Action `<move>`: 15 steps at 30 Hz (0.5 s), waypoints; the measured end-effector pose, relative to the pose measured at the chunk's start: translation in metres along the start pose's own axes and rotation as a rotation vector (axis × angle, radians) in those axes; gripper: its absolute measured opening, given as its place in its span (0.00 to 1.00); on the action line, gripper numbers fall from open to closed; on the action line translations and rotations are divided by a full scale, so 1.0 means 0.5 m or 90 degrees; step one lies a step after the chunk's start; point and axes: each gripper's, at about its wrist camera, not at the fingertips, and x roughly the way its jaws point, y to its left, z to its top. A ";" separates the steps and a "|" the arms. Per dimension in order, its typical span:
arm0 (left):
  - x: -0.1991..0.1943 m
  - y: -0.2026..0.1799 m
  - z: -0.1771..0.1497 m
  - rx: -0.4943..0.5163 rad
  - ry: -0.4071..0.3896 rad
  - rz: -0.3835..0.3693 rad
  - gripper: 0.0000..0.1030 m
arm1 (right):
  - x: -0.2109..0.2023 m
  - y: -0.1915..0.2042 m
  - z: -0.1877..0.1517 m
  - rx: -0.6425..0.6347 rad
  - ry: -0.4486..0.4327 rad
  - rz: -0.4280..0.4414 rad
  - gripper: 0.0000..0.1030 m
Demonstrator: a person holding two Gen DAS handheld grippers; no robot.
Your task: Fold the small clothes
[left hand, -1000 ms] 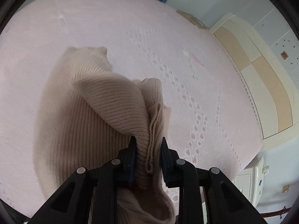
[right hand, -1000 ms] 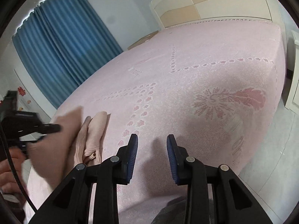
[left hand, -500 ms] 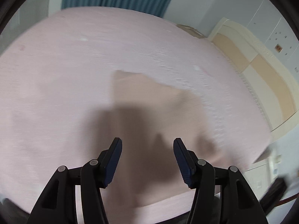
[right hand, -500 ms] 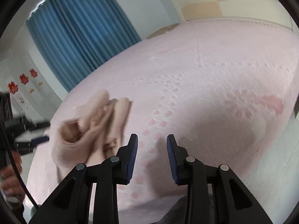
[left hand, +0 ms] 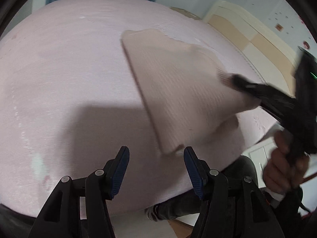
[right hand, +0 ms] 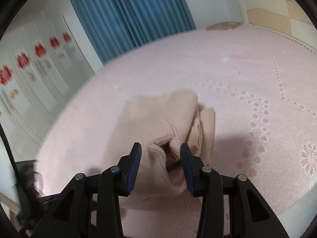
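Lying on a pink bedspread (left hand: 59, 75), a beige ribbed sweater (left hand: 174, 83) sat partly folded, its near corner just ahead of the left gripper (left hand: 156, 165) and its far side bunched toward the right gripper (right hand: 160, 163). A second earlier the left gripper had been clamped on a gathered fold of the knit; half a second on, its fingers were already spread and the cloth had dropped to the bed. At this moment the left fingers (left hand: 119, 170) stood wide apart, holding and touching nothing, with the garment's corner just beyond their tips. The right gripper, which had hovered over bare bedspread a second before, had moved in over the sweater, and its fingers (right hand: 133, 166) stood moderately apart on either side of a rolled ridge of knit, seemingly touching it but not yet pinching it. Seen from the left camera, that gripper's tip met the sweater's far edge, lifting it slightly, though motion blur hid the exact contact. The handover suggested one fold had been laid and the next was being set up from the opposite side. Beyond the bed were a blue curtain (right hand: 126, 13), a cream headboard (left hand: 255, 39) and a wall with red decorations (right hand: 39, 49).
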 end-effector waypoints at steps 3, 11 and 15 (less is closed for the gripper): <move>0.032 -0.031 0.022 -0.001 -0.009 -0.013 0.52 | 0.011 0.011 -0.006 -0.053 -0.003 -0.026 0.13; 0.018 0.025 0.006 -0.074 -0.021 -0.073 0.51 | -0.043 -0.119 -0.076 0.051 -0.047 -0.017 0.05; 0.021 0.061 0.009 -0.110 -0.016 -0.074 0.51 | -0.001 -0.113 -0.107 0.023 -0.007 -0.066 0.05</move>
